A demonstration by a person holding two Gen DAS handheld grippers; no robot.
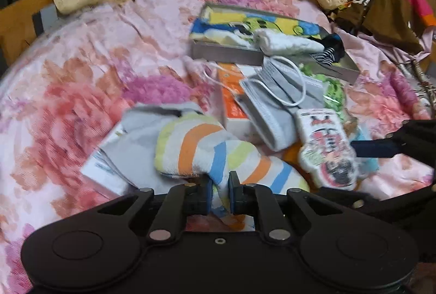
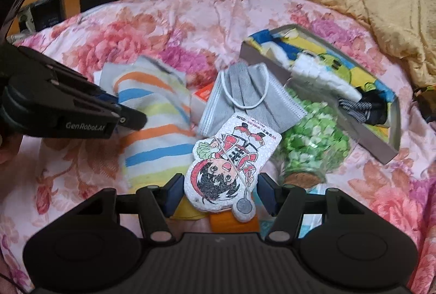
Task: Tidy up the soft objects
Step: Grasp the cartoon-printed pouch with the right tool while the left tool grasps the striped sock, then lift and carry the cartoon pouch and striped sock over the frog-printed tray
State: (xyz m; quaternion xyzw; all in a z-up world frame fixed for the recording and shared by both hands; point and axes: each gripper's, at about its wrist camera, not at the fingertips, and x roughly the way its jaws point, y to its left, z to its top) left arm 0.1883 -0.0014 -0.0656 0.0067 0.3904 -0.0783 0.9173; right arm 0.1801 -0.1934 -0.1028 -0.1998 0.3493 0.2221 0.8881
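Bed [image 1: 90, 54], floral cover. Grey tray [image 2: 376, 149] sits on it, already holding a yellow-blue cloth [image 2: 340, 56], a white rolled cloth [image 2: 324, 75] and a dark striped sock [image 2: 359, 105]; sorting looks partly done.

Loose beside the tray: grey mask [image 2: 245, 95], striped towel [image 1: 207, 149], cartoon sponge [image 2: 231, 157], an orange box [image 1: 231, 100] and a green-filled jar [image 2: 313, 135] with a cork.

Left tool [image 1: 220, 194] is pinched tight on a fold of the towel, which lies on a pale box [image 1: 109, 157]. Right tool [image 2: 218, 197] straddles the sponge's lower end, jaws partly closed; whether the pads touch it, I cannot tell.

Left to do, by my reading: towel, sponge and mask go to the tray.
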